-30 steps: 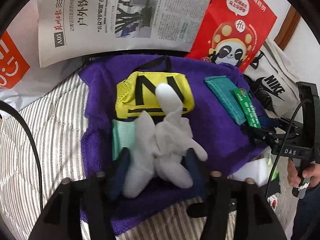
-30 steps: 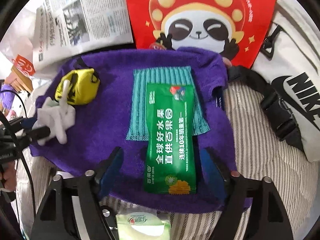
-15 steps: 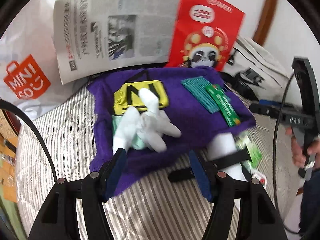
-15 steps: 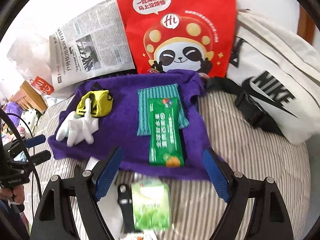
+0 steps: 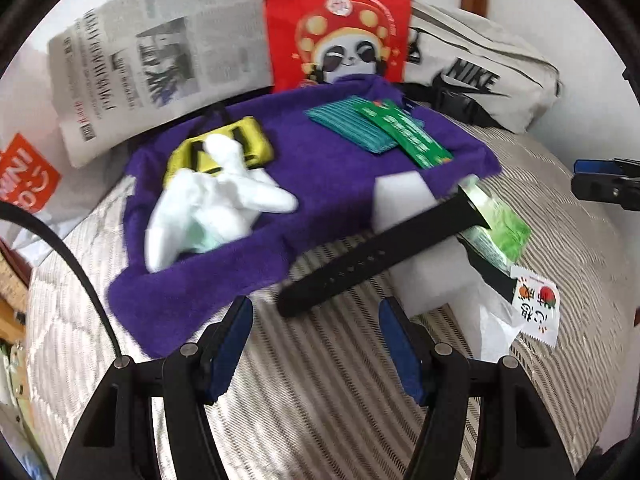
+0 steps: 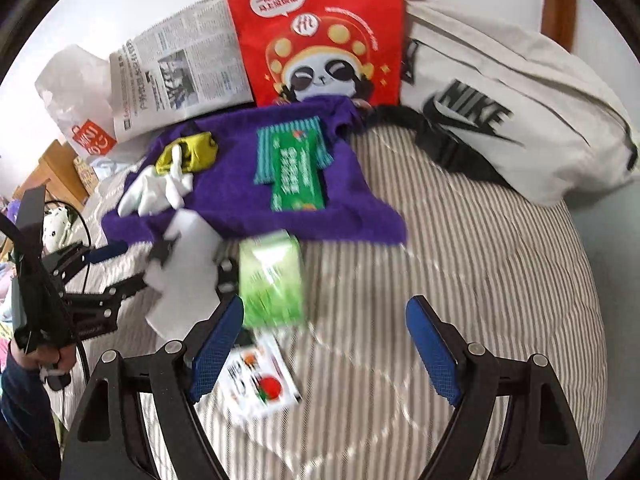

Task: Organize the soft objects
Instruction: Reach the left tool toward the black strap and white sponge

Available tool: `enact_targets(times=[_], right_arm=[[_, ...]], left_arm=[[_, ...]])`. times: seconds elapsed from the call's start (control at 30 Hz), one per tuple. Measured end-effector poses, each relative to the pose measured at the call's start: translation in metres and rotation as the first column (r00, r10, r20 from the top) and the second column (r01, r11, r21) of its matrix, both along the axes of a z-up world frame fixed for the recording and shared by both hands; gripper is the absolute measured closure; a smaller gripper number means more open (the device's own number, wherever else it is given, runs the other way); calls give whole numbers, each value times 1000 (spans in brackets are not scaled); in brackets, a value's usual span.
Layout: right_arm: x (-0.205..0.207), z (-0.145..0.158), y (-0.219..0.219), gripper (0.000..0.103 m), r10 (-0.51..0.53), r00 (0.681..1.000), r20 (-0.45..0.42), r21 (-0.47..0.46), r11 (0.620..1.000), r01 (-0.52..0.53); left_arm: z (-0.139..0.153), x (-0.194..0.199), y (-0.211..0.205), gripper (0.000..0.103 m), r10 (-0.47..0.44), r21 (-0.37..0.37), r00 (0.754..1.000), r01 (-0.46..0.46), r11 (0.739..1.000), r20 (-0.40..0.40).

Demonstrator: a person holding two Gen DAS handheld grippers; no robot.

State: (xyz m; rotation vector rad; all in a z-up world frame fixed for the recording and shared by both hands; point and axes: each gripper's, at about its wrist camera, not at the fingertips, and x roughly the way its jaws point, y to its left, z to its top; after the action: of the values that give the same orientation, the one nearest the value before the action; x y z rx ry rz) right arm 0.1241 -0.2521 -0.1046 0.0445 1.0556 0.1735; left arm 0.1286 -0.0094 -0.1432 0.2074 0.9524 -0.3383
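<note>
Both grippers — left gripper [image 5: 314, 344] and right gripper [image 6: 326, 344] — hang open and empty above the striped bedding [image 6: 460, 280]. On the purple towel [image 5: 328, 168] lie the white glove [image 5: 216, 208] and yellow pouch [image 5: 224, 152]. Risk: a low pass could snag the black strap [image 5: 380, 252] crossing the white paper — or scatter the green packet [image 6: 272, 280].

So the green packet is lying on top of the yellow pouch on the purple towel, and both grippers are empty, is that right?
Not quite. The green packet lies on the teal striped cloth, not on the yellow pouch, which sits apart toward the left of the purple towel; the right wrist view shows it. The left gripper and right gripper are indeed empty.
</note>
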Motion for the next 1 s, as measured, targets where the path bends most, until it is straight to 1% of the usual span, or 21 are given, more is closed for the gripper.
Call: enact_targets(times=[0.1,0.13,0.2,0.23,0.27,0.3,0.33,0.37,0.43,0.5,0.6,0.7,0.87,1.0], right_arm=[[-9,-6,-8,20,-18,1000,-20,11,1000,18],[-10,-9,-10,20,-23,999,-26,17,1000,23],[-13,-14,-14,20,-32,999,-41,23,999,33],[-14,-16,-15,20,-34,998,-47,25,999,35],[-15,-19,-16,20,-36,998,-51,27,999,38],[-15,-20,-16,20,-37,998,-53,29,999,39],[-15,-23,-16,20,-37,998,-59,32,999,39],[-15,-24,-17,20,-37,997,-63,33,999,40],[-15,-28,-17,20,-40,997,-71,37,998,43],[-14,-31,-15,20,-37,996,-78,48,998,40],[-14,-34,-10,20,-25,996,-83,56,998,29],[-12,-36,-2,20,-4,996,-85,67,998,10],[-7,-35,13,20,35,996,-76,84,996,-28],[1,-40,22,20,50,995,-82,70,997,-44]], left_arm=[[-6,-1,-13,40,-14,65,999,12,998,35],[-7,0,-17,40,-14,86,998,9,996,58],[-9,3,-23,40,-18,107,996,9,994,86],[-9,5,-25,43,-16,115,995,5,993,101],[-10,6,-27,53,-19,117,994,7,993,107],[-10,7,-28,72,-25,112,994,13,994,102],[-12,9,-29,81,-28,100,996,20,995,87],[-13,11,-28,87,-22,84,998,17,996,65],[-14,13,-23,89,-14,25,1000,14,1000,28],[-10,11,-15,89,-1,-39,1000,2,999,19],[1,7,3,93,16,-140,1000,-20,990,-26],[7,0,14,96,26,-167,999,-33,985,-42],[18,-14,32,96,55,-190,996,-68,979,-74],[19,-23,43,96,81,-184,992,-97,978,-92]])
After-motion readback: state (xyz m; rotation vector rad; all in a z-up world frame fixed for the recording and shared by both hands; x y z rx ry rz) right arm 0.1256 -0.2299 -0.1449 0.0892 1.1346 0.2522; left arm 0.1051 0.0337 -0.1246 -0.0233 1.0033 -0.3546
